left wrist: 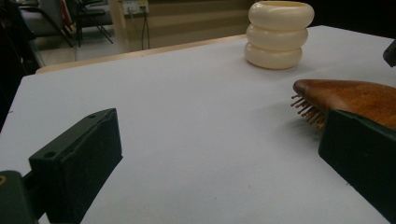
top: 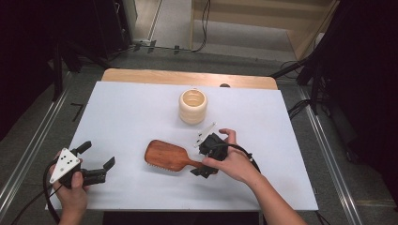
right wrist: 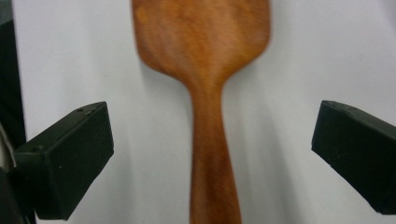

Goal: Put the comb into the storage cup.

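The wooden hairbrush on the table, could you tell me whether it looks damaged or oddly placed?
Nothing stands out: the wooden hairbrush lies bristles down and looks intact on the white table, apart from the upright cream ribbed cup.

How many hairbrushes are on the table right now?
1: the wooden hairbrush lies bristles down near the table's middle, its handle between the open jaws of the right gripper.

On the tabletop (top: 131, 117), the hairbrush (top: 166, 155) lies near the middle, bristles down, its handle pointing toward 3 o'clock. The ringed cup (top: 193, 106) stands upright at 1 o'clock from the brush head, well apart from it. The right gripper (top: 205, 169) sits over the handle's end, one jaw on each side without touching. The left gripper (top: 96, 157) rests at 9 o'clock from the brush, apart, near the tabletop's front left corner.
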